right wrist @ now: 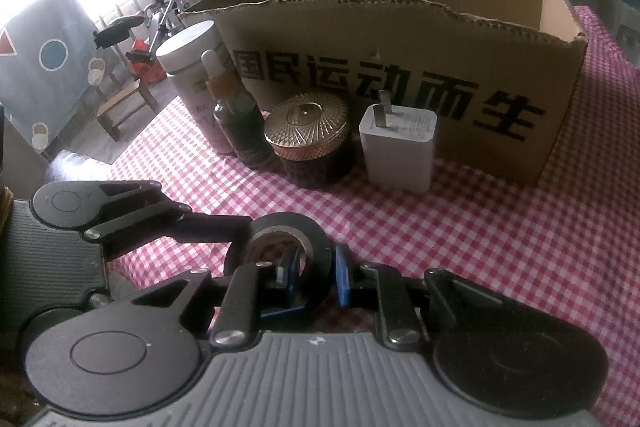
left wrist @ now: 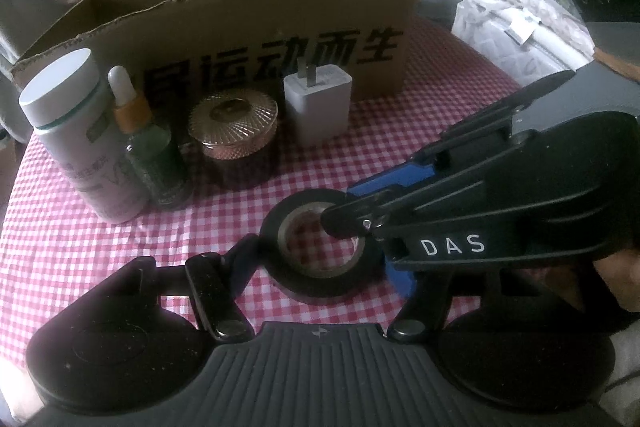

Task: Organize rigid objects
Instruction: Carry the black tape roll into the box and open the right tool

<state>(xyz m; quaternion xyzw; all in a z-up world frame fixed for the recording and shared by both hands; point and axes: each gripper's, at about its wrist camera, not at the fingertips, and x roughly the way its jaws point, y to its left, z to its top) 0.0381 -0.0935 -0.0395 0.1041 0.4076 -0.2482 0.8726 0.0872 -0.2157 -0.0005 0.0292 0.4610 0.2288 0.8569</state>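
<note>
A roll of black tape (left wrist: 320, 247) is seen lying flat on the red-and-white checked tablecloth (left wrist: 420, 147), near the front of the scene, with both tools on it.

The right gripper (right wrist: 316, 269) is closed narrow on the roll's wall: one blue pad sits inside the cardboard core, the other against the outer black surface on the right side. From the left wrist view the same tool is seen reaching in from the right, its tip over the roll's hole.

The left gripper (left wrist: 320, 259) stands at a middling width, spanning the whole roll. Its left finger (left wrist: 244, 251) is seen touching the roll's left edge; the right one is largely hidden behind the other tool, so firm pressing cannot be told.

Farther back, a row of items is lined up in front of an open cardboard box (left wrist: 256, 39) printed with black characters: from left to right, a white bottle (left wrist: 80, 135), a green dropper bottle (left wrist: 156, 155), a jar with a ribbed gold lid (left wrist: 236, 135) and a white plug adapter (left wrist: 318, 103) standing with its prongs up. None of these is touched by either tool.
</note>
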